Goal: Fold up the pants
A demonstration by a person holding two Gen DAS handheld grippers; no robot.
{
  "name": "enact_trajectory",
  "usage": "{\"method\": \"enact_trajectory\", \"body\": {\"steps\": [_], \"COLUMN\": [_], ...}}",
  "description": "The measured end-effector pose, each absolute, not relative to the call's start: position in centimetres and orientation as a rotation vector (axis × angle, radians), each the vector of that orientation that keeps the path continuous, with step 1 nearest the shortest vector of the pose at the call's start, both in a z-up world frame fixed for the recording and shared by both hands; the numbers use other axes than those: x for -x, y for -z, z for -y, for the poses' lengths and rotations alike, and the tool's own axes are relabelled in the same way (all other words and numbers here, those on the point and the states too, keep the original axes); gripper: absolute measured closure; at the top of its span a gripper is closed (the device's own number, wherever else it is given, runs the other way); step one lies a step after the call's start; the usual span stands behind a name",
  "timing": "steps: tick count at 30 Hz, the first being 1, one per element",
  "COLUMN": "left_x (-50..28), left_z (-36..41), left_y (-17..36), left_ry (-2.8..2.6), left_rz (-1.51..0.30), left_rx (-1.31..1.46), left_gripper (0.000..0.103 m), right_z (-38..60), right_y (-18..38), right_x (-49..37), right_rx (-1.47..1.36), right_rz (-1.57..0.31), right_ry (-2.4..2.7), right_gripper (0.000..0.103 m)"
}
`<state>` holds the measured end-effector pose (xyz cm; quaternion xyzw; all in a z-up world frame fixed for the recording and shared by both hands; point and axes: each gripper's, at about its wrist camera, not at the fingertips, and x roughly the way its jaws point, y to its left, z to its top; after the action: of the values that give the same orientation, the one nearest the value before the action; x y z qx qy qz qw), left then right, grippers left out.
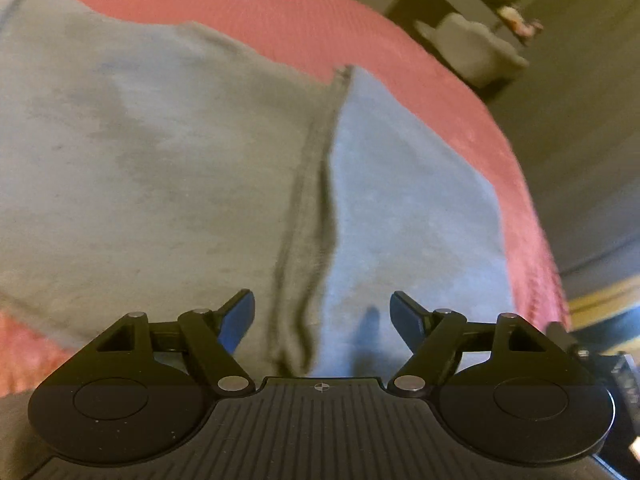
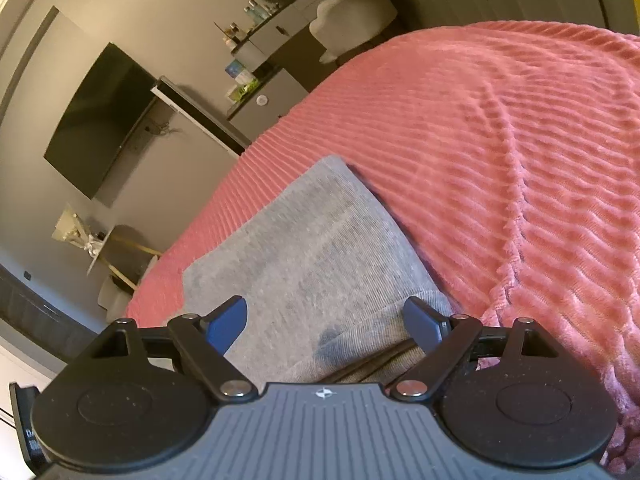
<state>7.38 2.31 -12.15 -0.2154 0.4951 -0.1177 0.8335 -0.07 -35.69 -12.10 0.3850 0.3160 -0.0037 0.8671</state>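
Grey pants (image 1: 160, 152) lie spread across a bed's pink ribbed blanket (image 1: 280, 12), directly beneath and ahead of the left hand-held gripper (image 1: 322, 316), whose blue-padded fingers (image 1: 240, 314) stand wide apart and grip nothing; a dark seam runs up between them. The left view is blurred. At right, the right hand-held gripper (image 2: 324, 324) hovers low over a folded end of the pants (image 2: 312, 248), its jaws likewise spread and empty, angled toward the blanket's edge, with a wall-mounted television (image 2: 96, 128) beyond.
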Motion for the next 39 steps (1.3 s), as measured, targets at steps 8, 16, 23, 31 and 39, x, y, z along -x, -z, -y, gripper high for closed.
{"method": "enact_trajectory", "body": {"steps": [8,16,23,31,39], "left_x": [-9.5,-11.0,-9.6,-8.1,-7.9], "left_z": [-1.2,-1.9,-2.5,-3.9,-4.1], "left_y": [12.5,13.3,12.1,11.0,10.9], "left_ry": [0.252,0.274,0.295,0.27,0.284], "left_rz": [-1.07,-1.07,-0.982,-0.945,-0.948], "left_rx": [0.367,0.443,0.484,0.542,0.546], "left_gripper": [0.028,0.081,0.084,0.088,0.089], "right_z": [35.4,35.2,35.8,34.3,33.6], "right_y": [12.4,12.4,12.3,14.1,15.3], "right_x": [-0.1,-0.2,0.4,-0.3,-2.1], "right_rx": [-0.786,-0.766,-0.879,-1.106,-1.11], "right_rz": [-0.671,-0.677,-0.699,-0.743,-0.706], "right_ry": [0.008,0.015,-0.023,-0.163,-0.119], "right_gripper": [0.017,0.017,0.017,0.017,0.017]}}
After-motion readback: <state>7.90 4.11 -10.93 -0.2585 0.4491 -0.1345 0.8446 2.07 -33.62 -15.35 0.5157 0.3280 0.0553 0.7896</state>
